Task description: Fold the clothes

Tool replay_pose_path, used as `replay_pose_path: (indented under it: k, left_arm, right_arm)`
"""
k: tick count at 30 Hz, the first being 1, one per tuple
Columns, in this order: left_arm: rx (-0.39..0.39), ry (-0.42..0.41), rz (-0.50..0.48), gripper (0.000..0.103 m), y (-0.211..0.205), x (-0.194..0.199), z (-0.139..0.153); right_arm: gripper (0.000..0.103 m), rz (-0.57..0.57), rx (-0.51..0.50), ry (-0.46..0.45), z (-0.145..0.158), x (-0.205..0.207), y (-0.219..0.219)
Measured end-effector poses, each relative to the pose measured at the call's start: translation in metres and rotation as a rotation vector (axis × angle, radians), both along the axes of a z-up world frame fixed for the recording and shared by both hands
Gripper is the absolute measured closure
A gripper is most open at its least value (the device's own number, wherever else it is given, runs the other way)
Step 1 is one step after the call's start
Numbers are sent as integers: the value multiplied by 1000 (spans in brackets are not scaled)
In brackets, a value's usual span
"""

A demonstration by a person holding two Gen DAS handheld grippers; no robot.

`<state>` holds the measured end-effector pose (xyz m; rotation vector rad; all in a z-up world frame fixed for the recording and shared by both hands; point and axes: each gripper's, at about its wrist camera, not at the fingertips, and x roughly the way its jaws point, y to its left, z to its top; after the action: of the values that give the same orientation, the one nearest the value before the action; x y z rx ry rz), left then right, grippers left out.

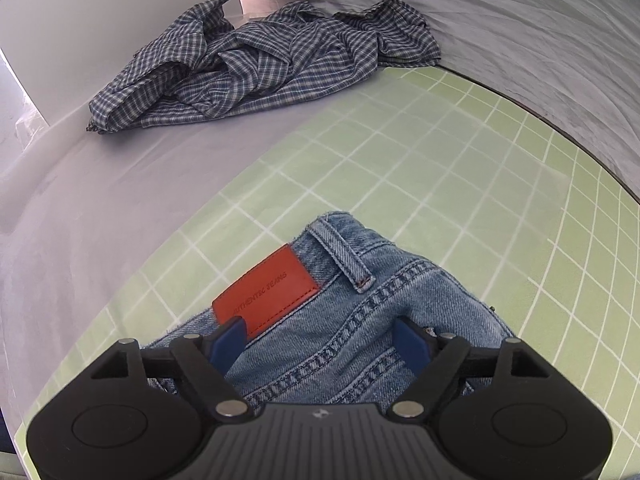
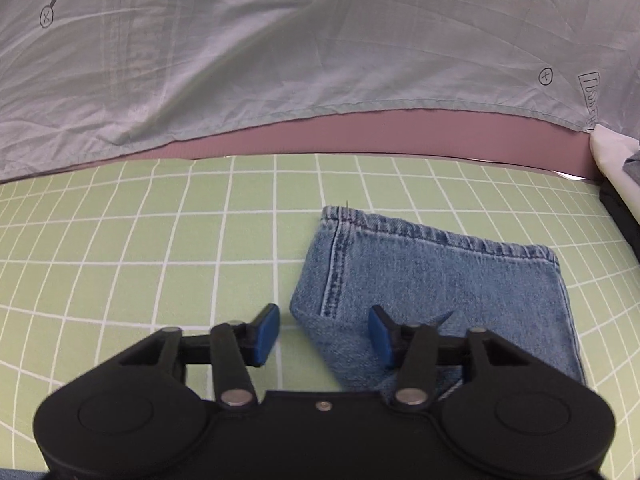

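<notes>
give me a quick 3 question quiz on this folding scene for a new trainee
1. True or false: the left gripper is shut on the jeans.
2. Which part of the jeans lies in front of the right gripper? A) the waistband B) a leg hem C) a zip
3. Fill in: the crumpled checked shirt lies on the pale sheet, beyond the green ____ mat.

Key
1. False: both blue pads stand apart, over the waistband near the orange patch.
2. B: the stitched leg hem lies flat on the mat, jaws open around its near corner.
3. Grid.
</notes>
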<state>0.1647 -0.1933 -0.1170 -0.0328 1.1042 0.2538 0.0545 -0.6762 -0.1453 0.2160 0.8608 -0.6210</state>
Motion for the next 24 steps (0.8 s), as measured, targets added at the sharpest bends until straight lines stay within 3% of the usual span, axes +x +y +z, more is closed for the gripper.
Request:
replay_pose_path:
  k: [1,3,9,13,17,19,23,24]
  left_arm:
    - [2,0,1,21,0,0,-1]
    - [11,1,-5,19,0,0,-2]
    - [24,3,-28,13,2,-3,-6]
    - [14,7,-24,12,4,-5,-7]
    - [5,14,-20,12,5,-6,-6]
    - [1,13,-30,12,4,-7,-2]
    - [-7,11,-49,12,1,-10,5]
    - [-9,10,-54,12,0,-10,7]
  right_arm:
    - [94,2,-1,-19,3,-5,-2]
    - [99,-26,-46,-67,19,-22,-5]
    - [100,-289,-97,-204,75,-133,-26]
    - [100,-519,-143,-115,72,-228,-28]
    - [100,-693,-35,13,37,-300,-26]
    - [100,-714,2,53,26,-313,-21]
    - [97,-701,-60,61,32,-299,-14]
    - [88,-693,-82,47,37,-293,-14]
